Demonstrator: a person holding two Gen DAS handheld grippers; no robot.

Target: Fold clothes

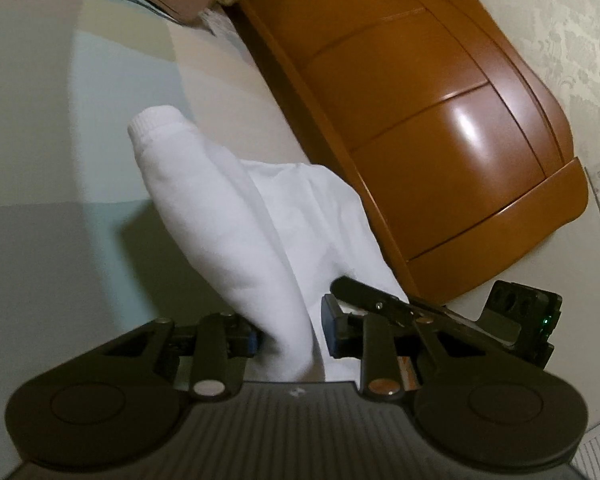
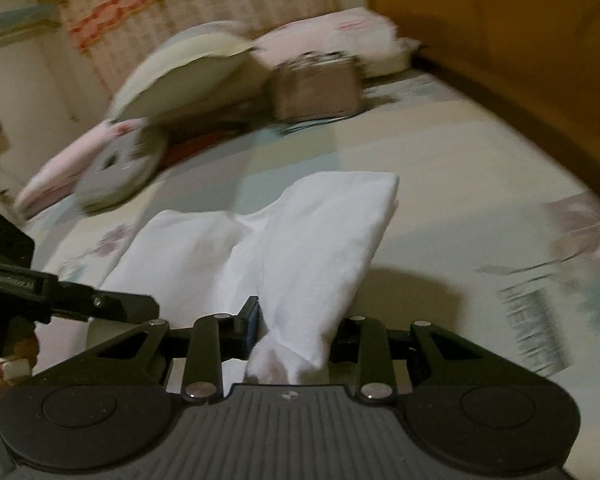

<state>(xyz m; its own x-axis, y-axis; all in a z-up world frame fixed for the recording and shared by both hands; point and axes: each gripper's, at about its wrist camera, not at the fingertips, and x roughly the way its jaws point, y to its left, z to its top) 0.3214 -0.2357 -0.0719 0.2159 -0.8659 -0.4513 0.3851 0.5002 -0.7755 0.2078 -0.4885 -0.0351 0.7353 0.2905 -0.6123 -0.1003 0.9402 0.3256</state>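
The soft white fleece garment (image 1: 236,216) hangs off both claws above the pastel patchwork bed (image 1: 60,120), its ribbed cuff (image 1: 152,120) farthest away. The left claw (image 1: 288,340) and right claw (image 2: 292,344) are each closed on a bunched edge. It looks light, limp and thick — likely to sag, so hems and corners suit gripping best.

A home bedroom: a patterned bedsheet (image 2: 440,152), pillows (image 2: 340,36) and a wooden headboard (image 1: 440,120).
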